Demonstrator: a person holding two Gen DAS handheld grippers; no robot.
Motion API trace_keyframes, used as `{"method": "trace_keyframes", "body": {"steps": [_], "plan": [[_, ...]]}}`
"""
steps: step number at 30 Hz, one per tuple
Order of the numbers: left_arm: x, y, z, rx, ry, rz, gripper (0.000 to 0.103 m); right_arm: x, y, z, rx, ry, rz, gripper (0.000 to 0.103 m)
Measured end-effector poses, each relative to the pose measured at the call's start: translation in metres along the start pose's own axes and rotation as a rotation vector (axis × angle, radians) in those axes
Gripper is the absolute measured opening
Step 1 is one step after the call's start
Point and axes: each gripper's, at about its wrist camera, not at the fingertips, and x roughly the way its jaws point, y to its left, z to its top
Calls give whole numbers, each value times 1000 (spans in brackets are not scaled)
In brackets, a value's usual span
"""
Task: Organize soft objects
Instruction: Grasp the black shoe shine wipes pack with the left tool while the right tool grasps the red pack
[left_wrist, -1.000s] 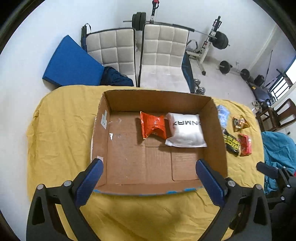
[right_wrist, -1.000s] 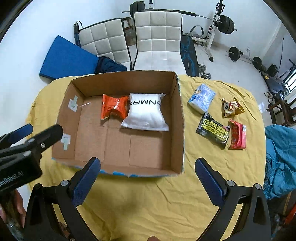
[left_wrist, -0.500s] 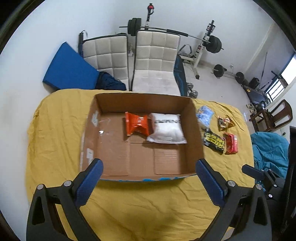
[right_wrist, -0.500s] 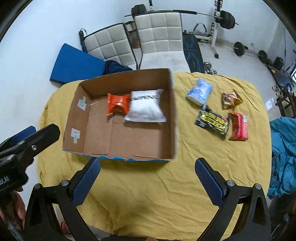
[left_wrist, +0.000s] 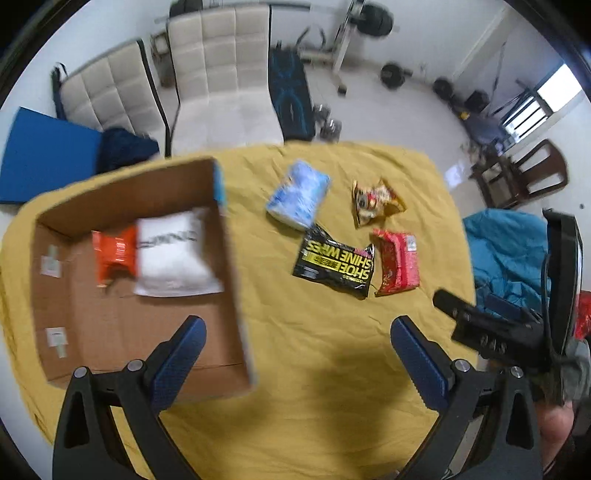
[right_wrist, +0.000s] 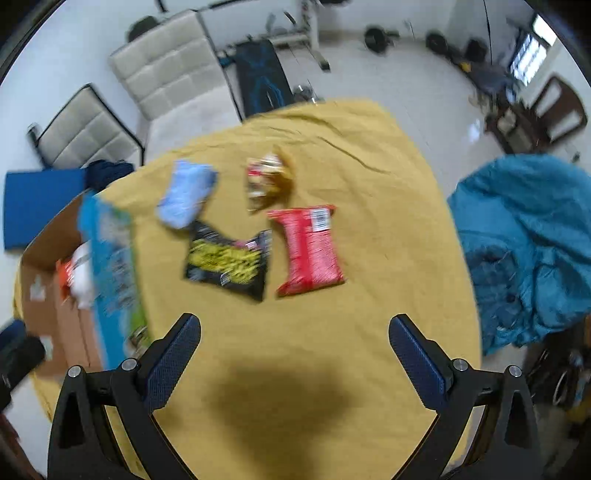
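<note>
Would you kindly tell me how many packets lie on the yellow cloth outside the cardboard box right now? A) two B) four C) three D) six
B: on the cloth, outside the box, lie four: the blue packet, the gold packet, the black packet and the red packet; the orange packet and white packet are inside.

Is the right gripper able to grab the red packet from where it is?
Probably yes. The right gripper is open and empty, and the red packet lies flat on the yellow cloth ahead, with only bare cloth between them.
</note>
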Motion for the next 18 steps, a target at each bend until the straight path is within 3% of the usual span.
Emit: {"method": "trace_keyframes", "body": {"steps": [2,4,5,8,10,13,18], "plan": [[31,-13,13,-23,61,-9,102,37,-17,19,37,60,19,100],[63,-23,23,-69,123,-8,102,76,-26,33,66,121,43,87],[76,-26,26,-89,148,-5,102,91,-27,41,-70,24,140,86],[107,-33,36,-141,204,3,102,132,-25,58,-62,86,161,82],[128,-33,44,-198,243,0,102,149,-23,63,-87,121,141,52],[158,-28,53,-310,323,-27,102,152,-35,66,-68,139,165,52],[197,-16,53,-534,432,-116,102,144,-71,74,-18,170,119,52]]}}
